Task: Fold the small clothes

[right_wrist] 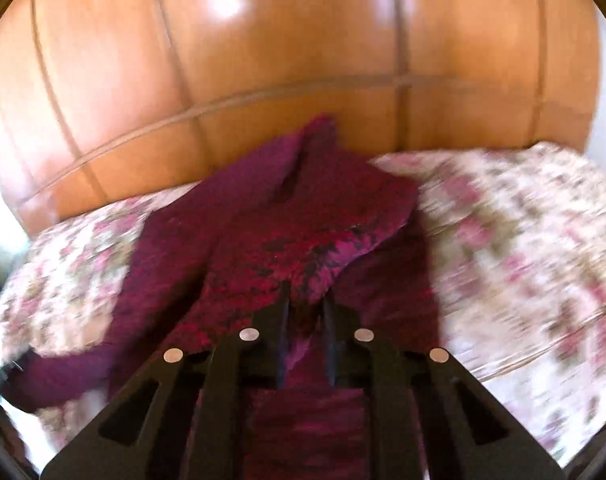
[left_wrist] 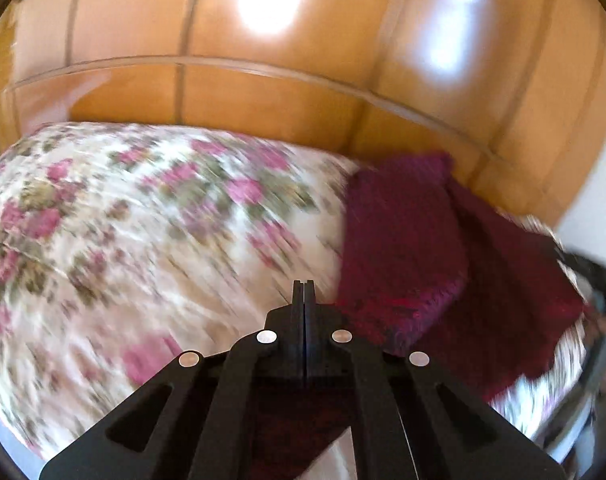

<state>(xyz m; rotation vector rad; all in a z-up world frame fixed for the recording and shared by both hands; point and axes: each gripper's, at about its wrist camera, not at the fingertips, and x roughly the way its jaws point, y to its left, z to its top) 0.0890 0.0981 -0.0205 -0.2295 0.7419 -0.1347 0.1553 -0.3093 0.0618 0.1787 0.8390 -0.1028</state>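
Maroon knitted garment (left_wrist: 403,240) lies on a floral bedspread (left_wrist: 123,220) in the left wrist view, spread toward the right side of the bed, with one thicker folded layer over a flatter, darker layer that reaches the bed's right edge. The left gripper (left_wrist: 304,292) points down and forward over the bedspread just left of the garment's near edge; its two black fingers are pressed flat together with nothing visible between the tips. Dark red cloth shows below the gripper's body at the bottom of the picture, though whether it is caught there I cannot tell. Behind the bed stands a glossy wooden panelled headboard (left_wrist: 303,40) carrying two bright reflections. The picture is smeared with motion blur.

From the right wrist view, the garment (right_wrist: 271,208) runs up the middle of the bed toward the headboard (right_wrist: 303,40), bunched and creased, with the bedspread (right_wrist: 523,240) on both sides. The right gripper (right_wrist: 306,300) tilts downward, its fingers drawn in narrow and pinching a fold of the knit, which rises between them and drapes back under the gripper.
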